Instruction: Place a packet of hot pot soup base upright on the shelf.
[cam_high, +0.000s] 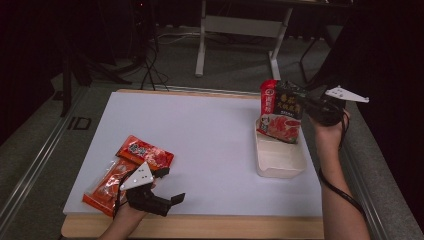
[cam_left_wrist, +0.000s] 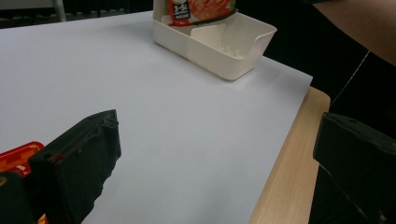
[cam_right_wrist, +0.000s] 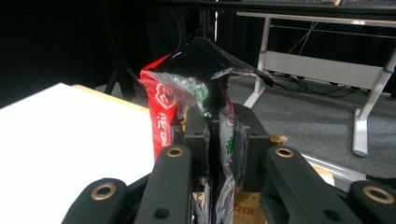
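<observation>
Jaws of my right gripper (cam_right_wrist: 219, 135) are clamping the black-and-red sauce packet (cam_high: 281, 110) by its upper edge, holding it upright with its bottom end sitting in the far part of the cream tray (cam_high: 280, 160); my left gripper (cam_high: 167, 185) is hovering with jaws wide apart at the white board's (cam_high: 200, 130) near edge, beside two orange packets (cam_high: 127, 170) lying flat

"3-5" in white on black patch of food packet (cam_left_wrist: 201, 9), left tool view. "ID" on floor (cam_high: 79, 123) at 9 o'clock. Other print unreadable.
</observation>
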